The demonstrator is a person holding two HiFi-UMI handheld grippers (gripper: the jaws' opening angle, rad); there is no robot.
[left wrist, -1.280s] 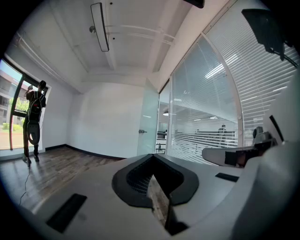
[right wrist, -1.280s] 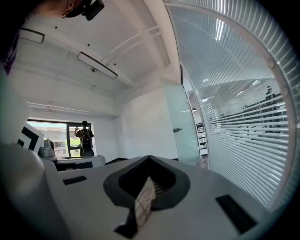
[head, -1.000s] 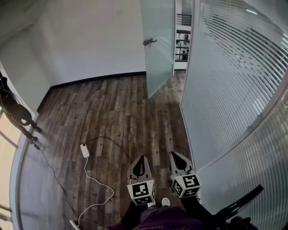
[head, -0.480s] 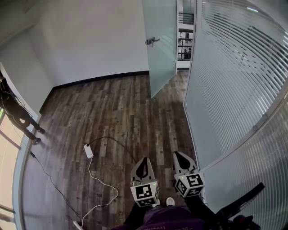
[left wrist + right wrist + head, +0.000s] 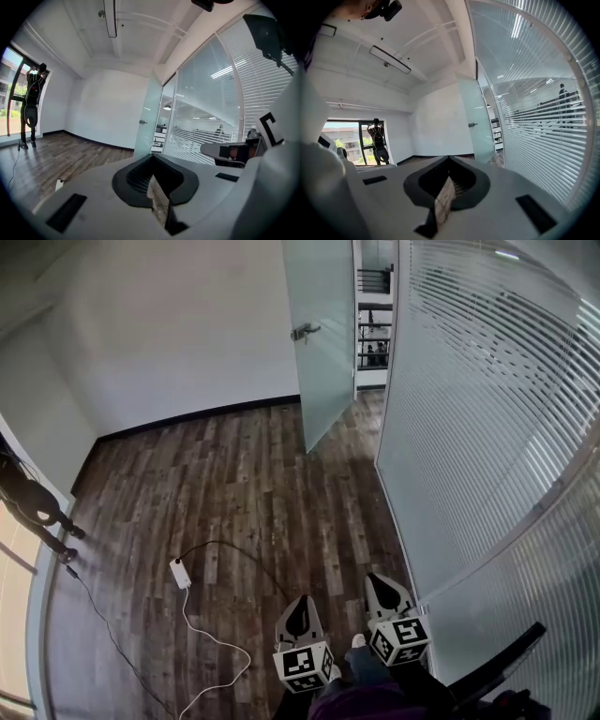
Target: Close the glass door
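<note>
The frosted glass door [image 5: 325, 343] stands ajar at the far end of the room, its metal handle [image 5: 302, 331] facing the room. It also shows far ahead in the left gripper view as the door [image 5: 146, 123] and in the right gripper view as the door [image 5: 476, 121]. My left gripper [image 5: 298, 603] and right gripper [image 5: 378, 580] hang side by side low over the wooden floor, far from the door. Both point toward it. Each pair of jaws is shut with nothing between them, as with the left gripper [image 5: 153, 163] and the right gripper [image 5: 448, 160].
A striped glass partition [image 5: 469, 418] runs along the right side up to the doorway. A white power adapter [image 5: 178, 571] with a looping cable lies on the floor to the left. A dark figure-like shape [image 5: 378, 139] is at the window. My shoe [image 5: 357, 640] shows between the grippers.
Both grippers have sunk toward the bottom edge of the head view. The door stands as before.
</note>
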